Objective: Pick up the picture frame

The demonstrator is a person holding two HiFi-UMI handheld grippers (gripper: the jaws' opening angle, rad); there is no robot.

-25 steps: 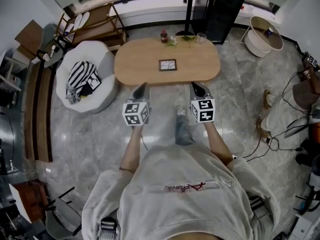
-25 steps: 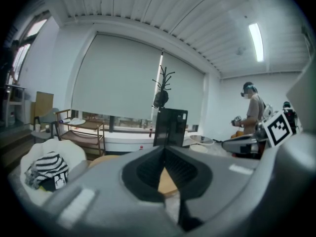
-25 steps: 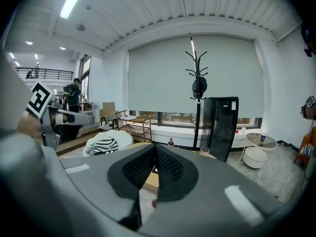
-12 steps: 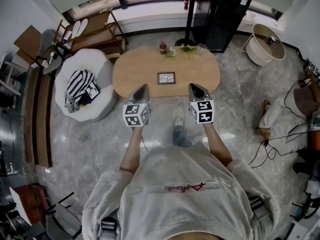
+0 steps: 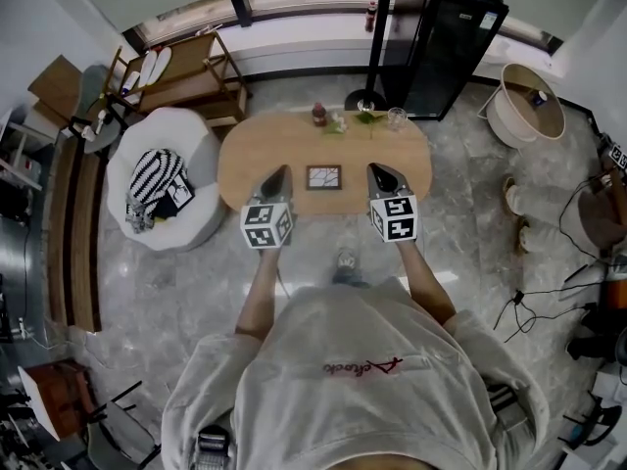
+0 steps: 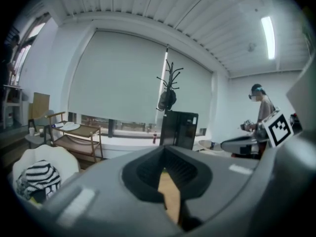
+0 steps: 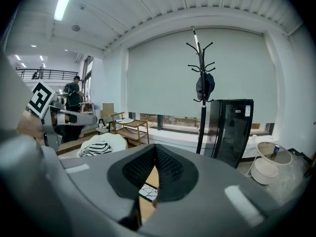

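The picture frame (image 5: 323, 176), small and dark-rimmed with a white cracked pattern, lies flat in the middle of the oval wooden table (image 5: 255, 145). My left gripper (image 5: 278, 172) hangs over the table's near edge, just left of the frame, its jaws shut and empty. To the frame's right my right gripper (image 5: 377, 170) is level with the left one, also shut on nothing. In the right gripper view the frame (image 7: 148, 191) shows through the notch below the closed jaws of the right gripper (image 7: 154, 165). The left gripper view shows only tabletop (image 6: 171, 195) under the left gripper (image 6: 165, 170).
A red-capped bottle (image 5: 320, 116), a small plant and a glass (image 5: 396, 118) stand at the table's far edge. A white beanbag (image 5: 162, 179) with a striped cloth sits left. A coat stand base (image 5: 364, 101), black cabinet (image 5: 441, 37) and round basket (image 5: 524, 101) lie beyond.
The person has stepped toward the table. Both grippers have advanced together from short of the table's near edge to over it, on either side of the frame. Jaws stayed shut.
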